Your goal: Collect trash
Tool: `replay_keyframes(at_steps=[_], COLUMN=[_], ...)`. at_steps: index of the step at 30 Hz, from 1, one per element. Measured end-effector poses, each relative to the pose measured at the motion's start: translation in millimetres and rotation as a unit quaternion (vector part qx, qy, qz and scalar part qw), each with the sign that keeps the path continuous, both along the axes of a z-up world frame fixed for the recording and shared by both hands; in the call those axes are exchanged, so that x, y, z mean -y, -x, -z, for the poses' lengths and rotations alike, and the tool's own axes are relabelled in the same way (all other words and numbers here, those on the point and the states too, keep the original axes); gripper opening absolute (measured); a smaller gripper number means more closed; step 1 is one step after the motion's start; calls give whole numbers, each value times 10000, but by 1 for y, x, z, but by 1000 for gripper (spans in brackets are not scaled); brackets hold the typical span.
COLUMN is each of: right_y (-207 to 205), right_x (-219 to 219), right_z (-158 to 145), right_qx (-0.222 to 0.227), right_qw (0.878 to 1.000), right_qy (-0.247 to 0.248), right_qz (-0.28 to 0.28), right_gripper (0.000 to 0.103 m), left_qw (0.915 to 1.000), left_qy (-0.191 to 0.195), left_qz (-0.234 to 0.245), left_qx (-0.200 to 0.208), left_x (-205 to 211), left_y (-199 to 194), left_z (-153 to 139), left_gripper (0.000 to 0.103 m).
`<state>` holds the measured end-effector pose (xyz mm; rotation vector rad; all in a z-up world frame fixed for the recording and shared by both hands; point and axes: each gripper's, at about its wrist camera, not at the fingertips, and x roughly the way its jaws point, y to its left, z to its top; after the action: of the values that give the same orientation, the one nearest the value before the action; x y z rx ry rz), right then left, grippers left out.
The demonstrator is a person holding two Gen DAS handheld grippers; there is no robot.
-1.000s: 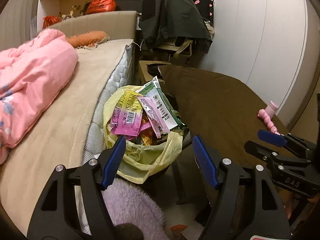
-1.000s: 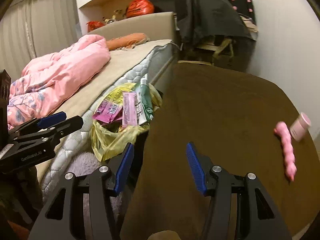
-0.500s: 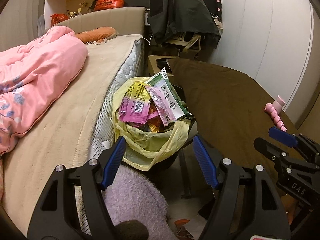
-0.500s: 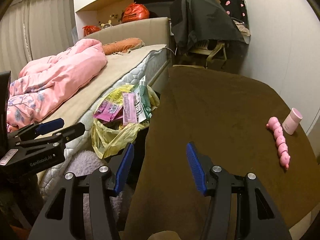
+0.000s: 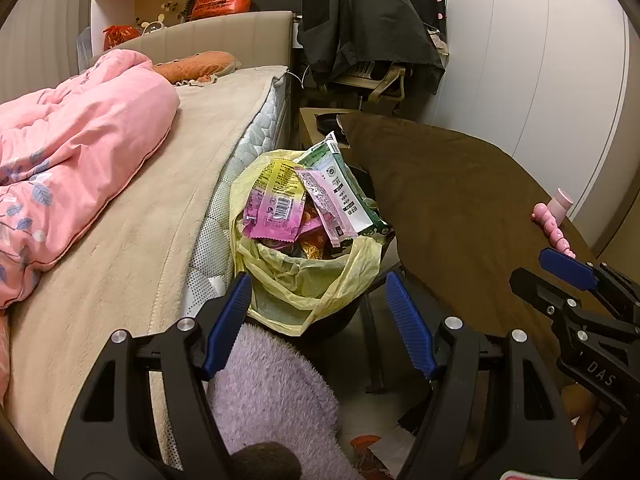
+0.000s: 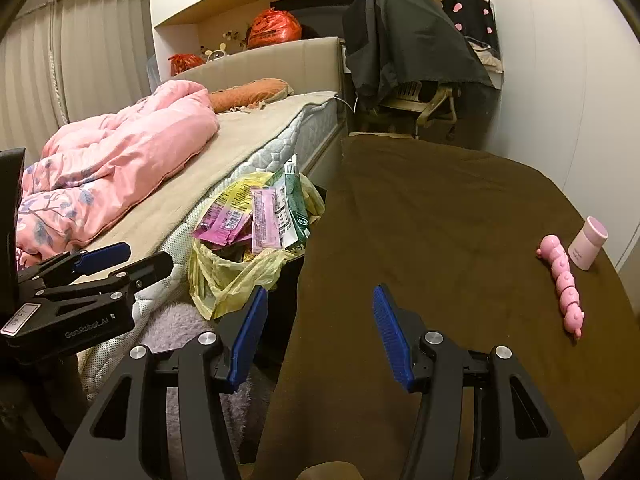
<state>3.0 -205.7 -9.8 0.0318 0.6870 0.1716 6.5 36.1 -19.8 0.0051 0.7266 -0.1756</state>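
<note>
A bin lined with a yellow bag (image 5: 316, 280) stands between the bed and the table, heaped with snack wrappers (image 5: 276, 210); it also shows in the right wrist view (image 6: 232, 272). My left gripper (image 5: 320, 320) is open and empty, hovering just in front of and above the bin. My right gripper (image 6: 318, 336) is open and empty over the near edge of the brown table (image 6: 440, 240). Each gripper shows in the other's view, the right one (image 5: 568, 276) and the left one (image 6: 100, 268).
A bed (image 5: 140, 220) with a pink duvet (image 5: 72, 152) lies to the left. A pink toy (image 6: 564, 284) and a small pink bottle (image 6: 588, 248) sit at the table's right edge. A purple fluffy thing (image 5: 272, 400) lies below the bin. A chair draped in dark clothes (image 5: 368, 32) stands behind.
Both grippers have drawn back and up from the bin and table, so the view is wider. Both stay open and empty.
</note>
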Motion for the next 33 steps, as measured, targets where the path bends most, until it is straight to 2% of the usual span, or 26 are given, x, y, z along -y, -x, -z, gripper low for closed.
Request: replay_keyframes(at_steps=[33], right_y=[-1], right_x=[5], right_z=[2], right_qx=[-10], right_qw=[10000], right_qy=[-5], right_qz=[8], right_gripper=[51], left_qw=[10000], left_qy=[-29], left_qz=[30], left_qx=[-19], left_x=[-3], left_y=[1], left_z=[-1], left_gripper=[66])
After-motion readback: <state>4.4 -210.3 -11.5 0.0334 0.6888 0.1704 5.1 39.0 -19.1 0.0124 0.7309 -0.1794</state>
